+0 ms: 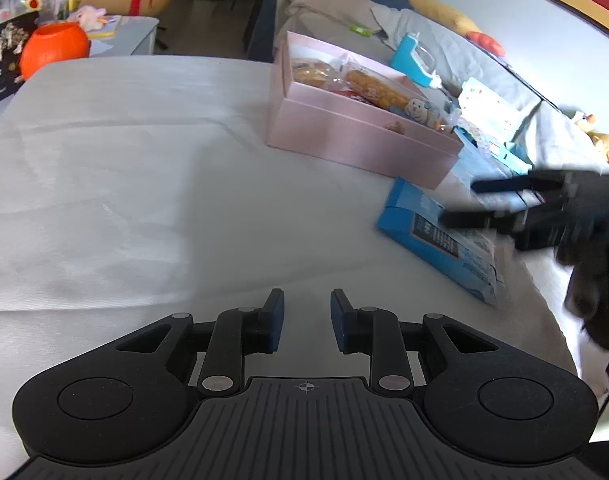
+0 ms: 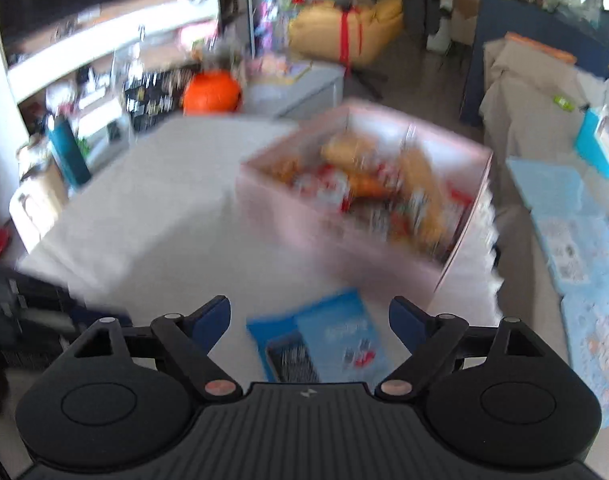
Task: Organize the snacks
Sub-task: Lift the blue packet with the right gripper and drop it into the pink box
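Note:
A pink box (image 1: 360, 148) holding several wrapped snacks stands on the white-clothed table (image 1: 124, 160), right of centre. A blue snack packet (image 1: 424, 236) lies flat in front of it, near the table's right edge. My left gripper (image 1: 307, 300) hovers over bare cloth, its jaws narrowly apart with nothing between them. My right gripper (image 1: 460, 203), blurred, reaches in from the right above the packet. In the right wrist view the right gripper (image 2: 310, 308) stands wide open over the blue packet (image 2: 324, 340), and the pink box (image 2: 304, 216) is just beyond. I cannot tell whether the fingers touch the packet.
An orange pumpkin-shaped pot (image 1: 54, 48) and a black printed box (image 1: 4, 60) sit past the table's far left corner. A grey-covered sofa (image 1: 484, 64) with blue packages (image 1: 414, 60) runs along the right. Light-blue printed sheets (image 2: 576, 240) lie right of the table.

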`<act>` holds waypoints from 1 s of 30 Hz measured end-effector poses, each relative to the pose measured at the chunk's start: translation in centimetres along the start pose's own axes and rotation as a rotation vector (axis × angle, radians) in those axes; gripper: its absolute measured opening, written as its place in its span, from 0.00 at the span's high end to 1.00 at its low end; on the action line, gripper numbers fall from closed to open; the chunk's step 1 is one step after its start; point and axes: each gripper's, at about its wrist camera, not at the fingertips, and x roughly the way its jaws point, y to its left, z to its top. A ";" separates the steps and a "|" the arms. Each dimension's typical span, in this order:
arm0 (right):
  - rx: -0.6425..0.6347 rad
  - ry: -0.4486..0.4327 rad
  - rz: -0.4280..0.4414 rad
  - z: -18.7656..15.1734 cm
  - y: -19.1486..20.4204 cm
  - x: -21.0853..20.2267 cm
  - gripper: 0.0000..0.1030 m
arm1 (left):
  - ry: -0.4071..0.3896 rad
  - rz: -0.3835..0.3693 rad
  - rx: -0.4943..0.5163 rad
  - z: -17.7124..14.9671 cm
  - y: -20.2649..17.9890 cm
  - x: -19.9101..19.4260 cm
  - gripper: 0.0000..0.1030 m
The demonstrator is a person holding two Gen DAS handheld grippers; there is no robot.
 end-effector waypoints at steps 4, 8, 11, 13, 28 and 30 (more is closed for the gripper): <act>-0.062 0.073 -0.037 -2.6 -0.5 2.3 0.16 | -0.001 0.001 -0.005 0.1 0.0 0.2 0.72; 0.036 0.098 -0.005 -4.0 -2.6 3.5 0.09 | 0.004 -0.007 -0.002 -0.1 -0.2 0.3 0.72; 0.050 0.083 0.004 -3.9 -2.1 2.8 0.21 | 0.002 -0.015 -0.005 -0.2 0.0 0.2 0.72; 0.047 0.081 0.039 -3.7 -1.2 2.4 0.23 | 0.000 -0.009 -0.010 0.0 0.1 0.2 0.72; 0.177 -0.221 -0.112 13.5 -3.3 1.5 0.10 | -0.025 0.020 0.021 -0.3 -0.4 0.0 0.72; 0.234 -0.163 -0.082 14.0 -4.4 3.5 0.10 | -0.051 0.038 0.041 -0.5 -0.3 -0.4 0.72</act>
